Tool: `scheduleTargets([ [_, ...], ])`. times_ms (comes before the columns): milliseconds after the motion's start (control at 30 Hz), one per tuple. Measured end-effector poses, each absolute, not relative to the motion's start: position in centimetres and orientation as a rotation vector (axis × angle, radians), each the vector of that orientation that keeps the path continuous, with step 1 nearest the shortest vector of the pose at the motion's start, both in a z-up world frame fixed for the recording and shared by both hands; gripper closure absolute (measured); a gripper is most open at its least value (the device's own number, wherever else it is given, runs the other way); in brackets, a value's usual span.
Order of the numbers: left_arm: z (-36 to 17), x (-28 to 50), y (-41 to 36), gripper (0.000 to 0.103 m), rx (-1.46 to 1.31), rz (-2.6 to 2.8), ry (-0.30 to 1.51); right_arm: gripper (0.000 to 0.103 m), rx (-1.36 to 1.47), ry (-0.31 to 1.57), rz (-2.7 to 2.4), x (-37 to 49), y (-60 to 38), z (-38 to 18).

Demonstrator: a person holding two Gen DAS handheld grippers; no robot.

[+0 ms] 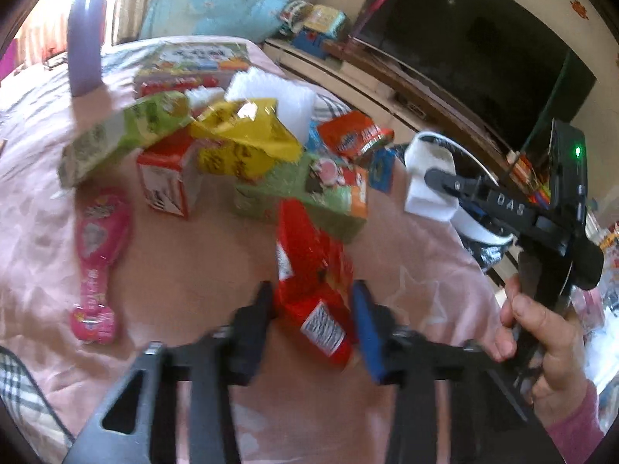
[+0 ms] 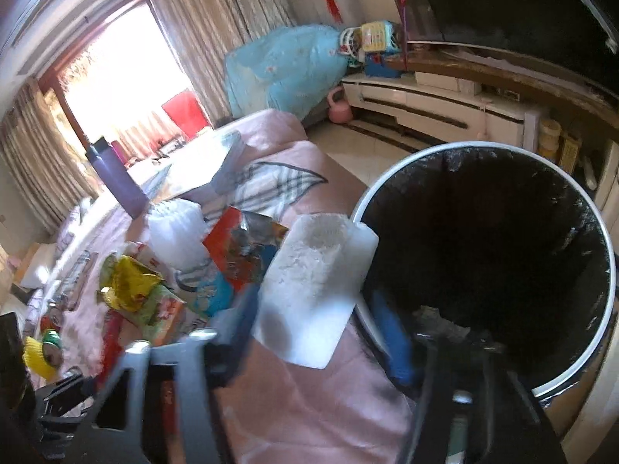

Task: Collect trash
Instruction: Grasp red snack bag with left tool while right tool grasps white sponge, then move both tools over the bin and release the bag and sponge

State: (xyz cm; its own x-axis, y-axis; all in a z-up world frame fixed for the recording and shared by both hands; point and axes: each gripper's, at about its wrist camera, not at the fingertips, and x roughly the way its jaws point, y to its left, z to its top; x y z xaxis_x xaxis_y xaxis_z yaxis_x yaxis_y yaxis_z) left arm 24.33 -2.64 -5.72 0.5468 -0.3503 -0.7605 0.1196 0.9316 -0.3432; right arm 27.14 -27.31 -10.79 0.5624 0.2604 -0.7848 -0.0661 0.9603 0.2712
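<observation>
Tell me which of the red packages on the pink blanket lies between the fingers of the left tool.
The crumpled red snack bag with the white label; the red-and-white carton stands farther back, beside the yellow wrapper.

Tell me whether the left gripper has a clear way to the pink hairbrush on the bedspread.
Probably yes, once freed. The pink hairbrush lies alone on open pink bedspread, nothing on it or in front. But the left gripper has the red box between its fingers now.

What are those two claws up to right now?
Left claw clamped around red snack box. Right claw around white foam block beside black-lined trash bin. More wrappers piled behind on pink cloth.
</observation>
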Motion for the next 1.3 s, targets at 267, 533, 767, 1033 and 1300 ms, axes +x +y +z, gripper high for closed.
scheduleTargets([
  [267,-4.4,24.4,-3.5,0.079,-0.263,-0.342,0.897,0.095,0.258,0.885,0.194,25.1,-28.8,-8.7],
  [533,-4.0,24.4,-4.1,0.08,-0.239,-0.365,0.865,0.102,0.285,0.853,0.2,24.1,-29.8,-7.2],
  [767,-4.2,23.6,-4.0,0.08,-0.238,-0.33,0.875,0.06,0.295,0.912,0.232,25.9,-28.5,-9.1],
  [1033,-4.0,23.7,-4.4,0.08,-0.247,-0.322,0.883,0.081,0.179,0.909,0.243,26.6,-25.7,-9.9],
  [1300,-3.3,24.3,-6.5,0.081,-0.22,-0.365,0.868,0.088,0.288,0.879,0.247,24.6,-29.5,-8.4],
])
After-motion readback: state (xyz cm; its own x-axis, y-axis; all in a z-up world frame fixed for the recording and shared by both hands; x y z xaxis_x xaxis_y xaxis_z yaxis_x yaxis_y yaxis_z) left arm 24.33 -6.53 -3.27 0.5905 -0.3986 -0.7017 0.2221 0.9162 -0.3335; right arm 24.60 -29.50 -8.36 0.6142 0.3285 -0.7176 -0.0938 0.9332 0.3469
